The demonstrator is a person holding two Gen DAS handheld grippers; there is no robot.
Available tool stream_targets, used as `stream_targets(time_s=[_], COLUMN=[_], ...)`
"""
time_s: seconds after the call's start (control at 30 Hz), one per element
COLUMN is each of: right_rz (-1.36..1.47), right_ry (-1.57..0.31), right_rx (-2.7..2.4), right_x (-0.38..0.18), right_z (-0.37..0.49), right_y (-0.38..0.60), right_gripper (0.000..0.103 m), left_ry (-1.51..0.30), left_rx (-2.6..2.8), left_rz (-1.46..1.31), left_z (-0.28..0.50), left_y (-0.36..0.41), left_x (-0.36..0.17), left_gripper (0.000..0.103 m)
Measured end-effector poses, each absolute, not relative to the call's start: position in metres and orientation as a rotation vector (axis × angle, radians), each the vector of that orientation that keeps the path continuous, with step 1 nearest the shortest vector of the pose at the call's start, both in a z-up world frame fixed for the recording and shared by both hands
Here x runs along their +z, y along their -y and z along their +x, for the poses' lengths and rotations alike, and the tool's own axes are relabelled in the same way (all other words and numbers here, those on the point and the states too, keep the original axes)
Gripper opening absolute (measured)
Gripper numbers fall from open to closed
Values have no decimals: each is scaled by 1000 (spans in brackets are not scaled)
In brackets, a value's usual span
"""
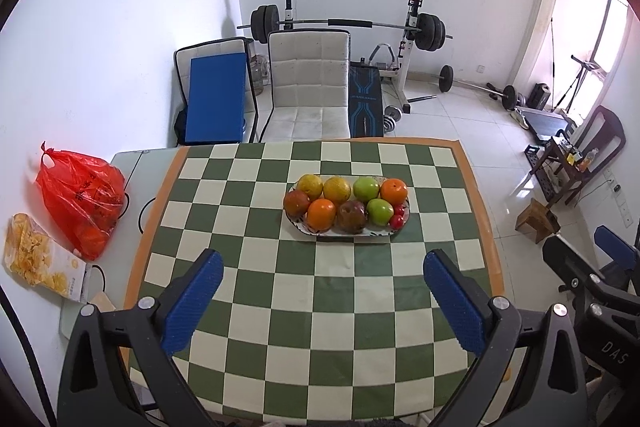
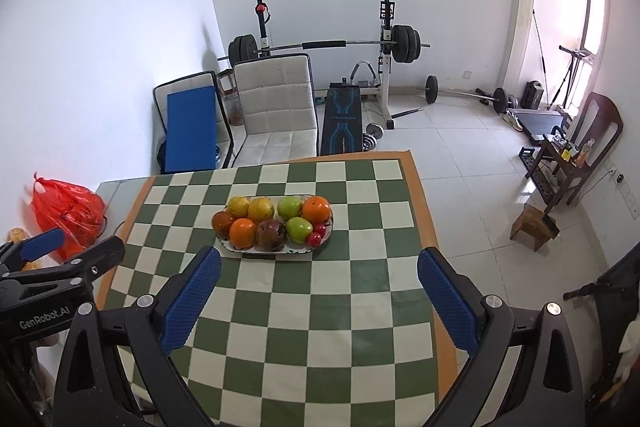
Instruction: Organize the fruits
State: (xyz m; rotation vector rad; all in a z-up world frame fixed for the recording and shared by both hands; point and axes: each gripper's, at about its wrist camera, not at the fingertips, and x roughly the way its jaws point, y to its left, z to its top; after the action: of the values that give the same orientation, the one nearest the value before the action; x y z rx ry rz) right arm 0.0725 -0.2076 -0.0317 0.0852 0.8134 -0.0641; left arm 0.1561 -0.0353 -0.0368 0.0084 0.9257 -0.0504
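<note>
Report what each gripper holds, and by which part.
Nothing is held: the left gripper and right gripper are both open, short of the fruit plate.

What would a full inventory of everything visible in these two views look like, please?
plate: 1, white patterned oval, centre of the checked cloth
oranges: 2, orange, one front, one back right of the plate
green apples: 2, green, right half of the plate
yellow citrus: 2, yellow, back left of the plate
dark red fruits: 2, dark red, front row of the plate
small red fruits: about 2, red, right end of the plate
cloth: 1, green and cream checks, on the table
plastic bag: 1, red, left of the cloth
snack bag: 1, yellow, near the red bag
chair: 1, white, behind the table
barbell rack: 1, black and white, by the wall
left claw: open, empty
right claw: open, empty
</note>
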Motion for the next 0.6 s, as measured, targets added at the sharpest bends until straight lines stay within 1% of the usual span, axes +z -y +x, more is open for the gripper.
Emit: stream_targets(time_s=[0.33,0.6], right_rz=[66,58], right_ry=[-883,-949], right_rx=[-62,-74], right_x=[-88,-125], right_z=[140,179], right_y=[210,212], right_gripper=[101,101], left_ry=[-964,-993], left_rx=[8,28], left_rz=[47,50], left_z=[207,229], left_y=[40,40], left_x=[-80,-106], left_gripper=[103,103])
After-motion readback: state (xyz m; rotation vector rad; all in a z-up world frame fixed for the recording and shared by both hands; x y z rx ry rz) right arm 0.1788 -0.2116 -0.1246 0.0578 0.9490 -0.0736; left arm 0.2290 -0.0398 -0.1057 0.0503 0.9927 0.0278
